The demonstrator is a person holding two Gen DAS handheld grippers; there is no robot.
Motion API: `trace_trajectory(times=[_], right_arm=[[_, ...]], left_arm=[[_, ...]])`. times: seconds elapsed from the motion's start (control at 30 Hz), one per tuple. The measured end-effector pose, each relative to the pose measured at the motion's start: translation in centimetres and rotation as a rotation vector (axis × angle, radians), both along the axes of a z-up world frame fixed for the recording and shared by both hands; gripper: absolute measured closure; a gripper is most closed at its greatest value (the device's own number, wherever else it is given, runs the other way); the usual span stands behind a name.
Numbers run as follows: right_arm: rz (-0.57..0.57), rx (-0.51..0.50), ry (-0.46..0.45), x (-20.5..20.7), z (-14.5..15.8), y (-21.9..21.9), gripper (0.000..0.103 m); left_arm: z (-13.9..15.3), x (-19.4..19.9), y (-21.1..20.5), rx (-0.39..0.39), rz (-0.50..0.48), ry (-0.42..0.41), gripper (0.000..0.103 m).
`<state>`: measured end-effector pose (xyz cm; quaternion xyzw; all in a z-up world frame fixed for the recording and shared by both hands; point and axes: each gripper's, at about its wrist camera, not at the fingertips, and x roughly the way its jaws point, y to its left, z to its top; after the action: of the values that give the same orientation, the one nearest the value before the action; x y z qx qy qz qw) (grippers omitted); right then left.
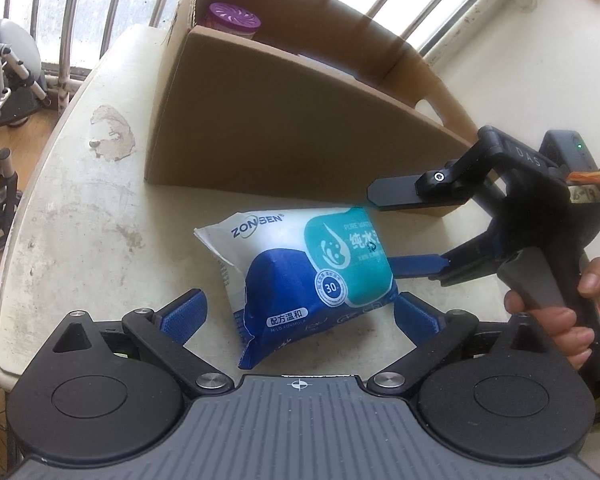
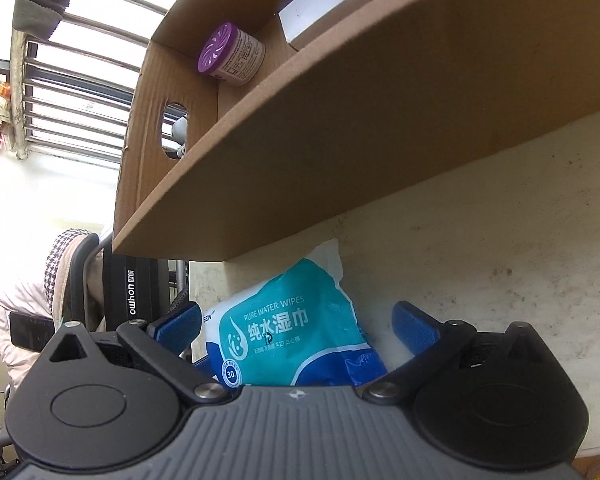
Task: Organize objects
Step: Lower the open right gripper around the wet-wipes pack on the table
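While both grippers stand wide open and empty, the wipes pack point(image 1: 300, 276) lies on the table point(image 1: 80, 184) between the left gripper point(image 1: 298, 312) fingers, its long axis slanting toward the cardboard box point(image 1: 284, 120); the right gripper point(image 2: 296, 326) straddles its other end.

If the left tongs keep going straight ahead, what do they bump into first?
Most likely the pack of wet wipes, lying on the table right between the open left tongs. The cardboard box stands behind it.
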<state>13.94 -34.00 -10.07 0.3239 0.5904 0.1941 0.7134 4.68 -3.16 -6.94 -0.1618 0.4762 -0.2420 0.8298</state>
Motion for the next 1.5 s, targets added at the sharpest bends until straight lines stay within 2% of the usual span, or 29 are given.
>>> trace_trajectory(times=[0.23, 0.57, 0.83, 1.0, 1.5], right_arm=[[-0.016, 0.029, 0.007, -0.1, -1.4, 0.2, 0.0], [-0.061, 0.072, -0.017, -0.7, -1.9, -0.2, 0.0], [-0.09, 0.076, -0.044, -1.4, -1.9, -0.1, 0.0], [-0.151, 0.114, -0.044, -1.9, -2.3, -0.6, 0.0], [-0.21, 0.117, -0.036, -1.3, -1.9, -1.0, 0.0]], left_arm=[[-1.6, 0.1, 0.9, -0.045, 0.05, 0.027, 0.002], [-2.2, -0.3, 1.2, -0.103, 0.087, -0.008, 0.0], [-2.8, 0.1, 2.2, -0.18, 0.12, -0.015, 0.0], [-2.9, -0.1, 2.9, -0.243, 0.154, -0.005, 0.0], [-2.9, 0.3, 4.0, -0.263, 0.121, 0.038, 0.0]])
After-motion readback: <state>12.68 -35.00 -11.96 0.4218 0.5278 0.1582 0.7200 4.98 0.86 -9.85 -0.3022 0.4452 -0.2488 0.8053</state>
